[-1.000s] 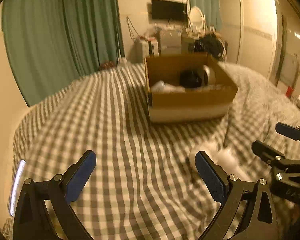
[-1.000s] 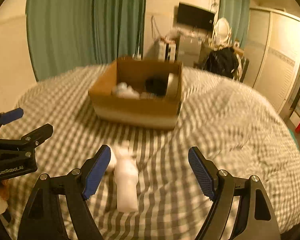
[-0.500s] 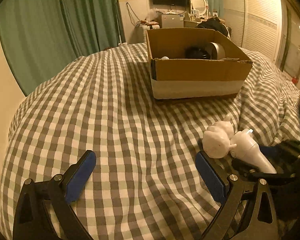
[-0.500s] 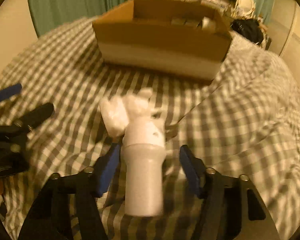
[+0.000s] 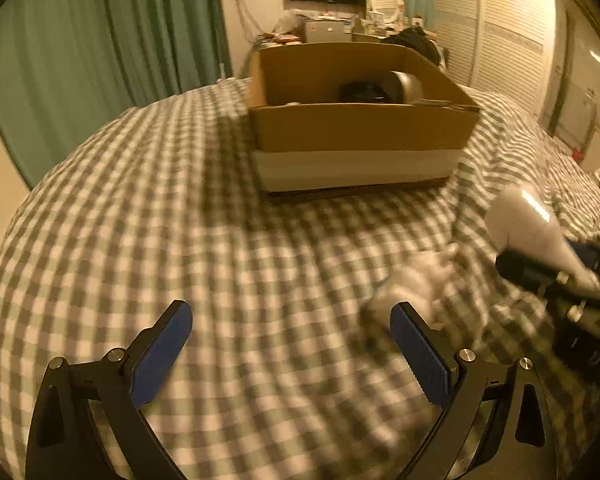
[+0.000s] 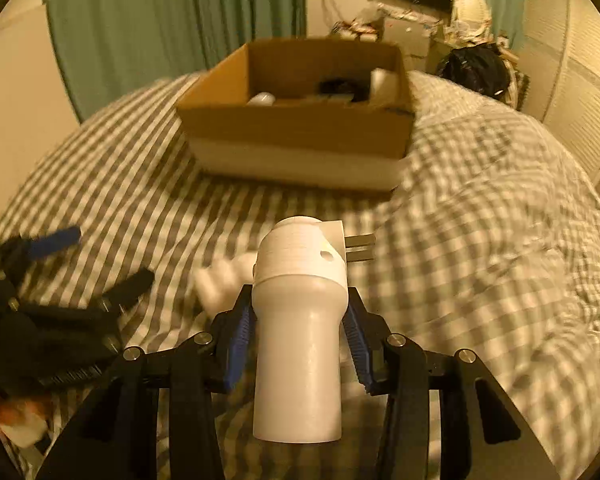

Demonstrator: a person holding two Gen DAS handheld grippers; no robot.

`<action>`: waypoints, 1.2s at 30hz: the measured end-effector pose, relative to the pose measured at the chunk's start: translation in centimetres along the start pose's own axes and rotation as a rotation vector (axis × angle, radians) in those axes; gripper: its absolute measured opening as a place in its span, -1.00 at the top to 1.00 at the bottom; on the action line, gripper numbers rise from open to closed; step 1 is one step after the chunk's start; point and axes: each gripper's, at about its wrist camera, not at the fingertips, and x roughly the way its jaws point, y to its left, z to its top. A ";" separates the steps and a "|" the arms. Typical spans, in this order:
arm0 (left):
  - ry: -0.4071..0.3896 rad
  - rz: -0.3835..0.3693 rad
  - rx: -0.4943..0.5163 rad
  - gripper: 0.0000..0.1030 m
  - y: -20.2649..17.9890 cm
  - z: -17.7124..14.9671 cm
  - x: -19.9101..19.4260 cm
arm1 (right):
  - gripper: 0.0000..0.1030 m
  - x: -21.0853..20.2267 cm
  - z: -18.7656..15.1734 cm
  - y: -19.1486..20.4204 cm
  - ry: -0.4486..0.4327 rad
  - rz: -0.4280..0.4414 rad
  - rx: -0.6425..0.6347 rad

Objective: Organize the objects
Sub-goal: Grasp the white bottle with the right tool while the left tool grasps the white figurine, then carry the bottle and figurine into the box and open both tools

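right gripper [image 6: 298, 322] clamps a white plug-in lamp [image 6: 300, 320] above the checked bedspread [image 6: 480, 240]; left gripper [image 5: 290, 344] is spread wide, holding nothing, cardboard box [image 5: 360, 132] ahead.

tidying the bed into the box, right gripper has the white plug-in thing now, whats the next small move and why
Probably carry the white plug-in device forward and up over the near wall of the cardboard box, then release. The right gripper is shut on its body, prongs pointing right, and the open-topped box sits straight ahead. The left gripper is open near the small white object.
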 end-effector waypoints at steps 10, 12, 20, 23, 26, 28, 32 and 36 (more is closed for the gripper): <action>0.017 -0.120 0.061 -0.98 -6.1 1.2 3.4 | 0.17 -1.5 1.8 -3.8 -0.041 -0.010 0.092; 0.031 -0.145 0.064 -0.97 -6.5 1.0 4.2 | 0.17 -1.0 1.8 -3.8 -0.027 -0.014 0.100; 0.057 -0.198 0.057 -0.10 -6.8 -0.2 5.1 | 0.17 0.2 1.5 -2.9 0.021 -0.062 0.067; 0.082 -0.211 0.025 -0.10 -6.0 -0.6 4.6 | 0.17 0.0 1.3 -2.3 0.022 -0.075 0.050; 0.107 -0.191 -0.019 -0.09 -4.8 -0.9 3.9 | 0.17 -0.4 1.3 -2.3 0.007 -0.081 0.048; 0.121 -0.177 -0.034 -0.09 -4.2 -0.9 3.1 | 0.17 -0.6 1.1 -2.3 0.003 -0.085 0.049; 0.107 -0.115 -0.014 -0.09 -3.8 -1.0 1.1 | 0.17 -1.5 1.0 -1.7 -0.011 -0.080 0.036; 0.073 -0.085 -0.034 -0.09 -2.2 -0.4 -1.3 | 0.17 -3.0 1.0 -1.0 -0.054 -0.058 0.017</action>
